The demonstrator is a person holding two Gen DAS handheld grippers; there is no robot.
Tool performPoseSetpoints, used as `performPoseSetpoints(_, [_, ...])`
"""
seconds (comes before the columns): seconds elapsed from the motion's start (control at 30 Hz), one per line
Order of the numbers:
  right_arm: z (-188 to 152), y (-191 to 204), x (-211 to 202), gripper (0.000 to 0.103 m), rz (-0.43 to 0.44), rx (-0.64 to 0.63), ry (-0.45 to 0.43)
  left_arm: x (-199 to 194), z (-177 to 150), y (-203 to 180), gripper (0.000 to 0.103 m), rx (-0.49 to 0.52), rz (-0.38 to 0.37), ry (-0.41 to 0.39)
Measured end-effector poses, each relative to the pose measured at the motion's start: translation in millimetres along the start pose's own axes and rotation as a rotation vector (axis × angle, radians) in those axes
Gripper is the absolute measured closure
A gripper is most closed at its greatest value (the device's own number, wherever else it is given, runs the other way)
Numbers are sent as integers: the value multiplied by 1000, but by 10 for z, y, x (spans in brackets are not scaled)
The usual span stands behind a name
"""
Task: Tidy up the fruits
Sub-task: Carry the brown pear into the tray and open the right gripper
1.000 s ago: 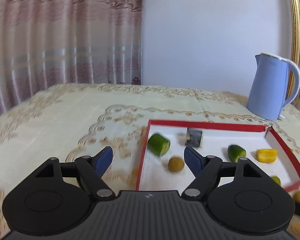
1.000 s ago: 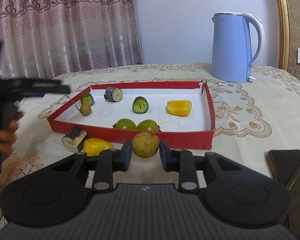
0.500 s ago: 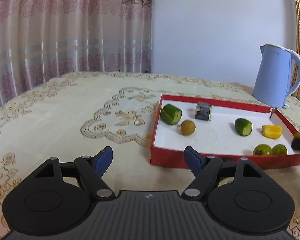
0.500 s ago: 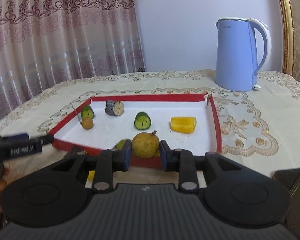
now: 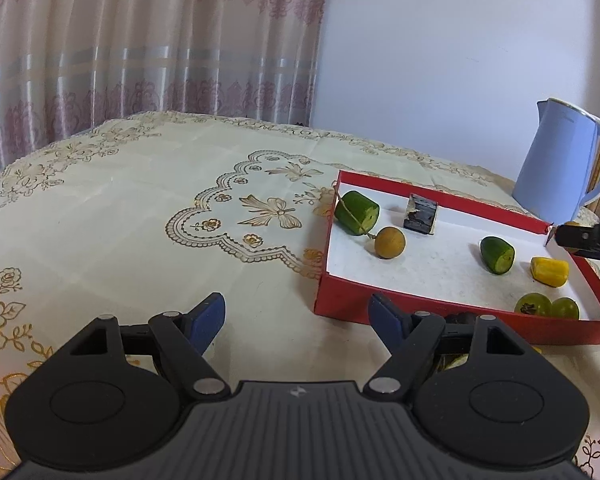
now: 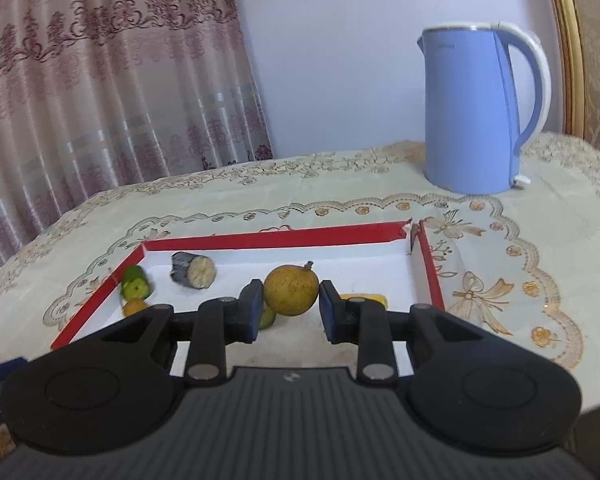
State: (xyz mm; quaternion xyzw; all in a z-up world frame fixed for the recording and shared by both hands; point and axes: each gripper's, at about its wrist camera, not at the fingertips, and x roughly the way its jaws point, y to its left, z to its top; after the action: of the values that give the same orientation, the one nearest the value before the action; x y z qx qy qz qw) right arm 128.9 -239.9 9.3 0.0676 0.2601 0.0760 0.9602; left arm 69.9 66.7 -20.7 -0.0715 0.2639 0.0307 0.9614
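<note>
Left wrist view: the left gripper (image 5: 298,318) hangs released, its blue pads wide apart over the bare cream embroidered tablecloth (image 5: 140,216), gripping nothing. A second ago it looked down into the shallow red-walled cardboard tray with a white floor (image 5: 356,304); now it sits lower and nearer, with the tray's near wall just beyond its right pad. Inside lie a green cut cucumber-like piece (image 5: 357,213), a small brown round fruit (image 5: 389,242), a dark-skinned chunk (image 5: 420,219), another green piece (image 5: 497,255), a yellow piece (image 5: 549,272) and two green round fruits (image 5: 547,305). The right tool's dark tip shows at the far right edge, over the tray's corner.

Right wrist view: the right gripper (image 6: 291,303) is clenched on a tan round fruit with a stub of stem (image 6: 291,290), pads pressing both sides. A second ago this fruit was outside the tray, in front of its near wall; now it is carried above the white floor, towards the right of the tray, a pale blue electric kettle (image 6: 474,108) beyond.

So the fruit has crossed the rim — what seems left is lowering and letting go.
</note>
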Motion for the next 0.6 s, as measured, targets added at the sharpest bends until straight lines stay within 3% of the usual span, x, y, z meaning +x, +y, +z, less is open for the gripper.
performPoseSetpoints(0.27, [-39, 2, 293, 69, -62, -40, 53, -5, 1, -33, 19, 17, 18, -2])
performPoseSetpoints(0.47, [-142, 114, -169, 65, -2, -64, -19, -29, -3, -17, 19, -4, 31, -10])
performPoseSetpoints(0.6, [-343, 300, -552, 63, 97, -157, -23, -41, -6, 16, 17, -23, 12, -13])
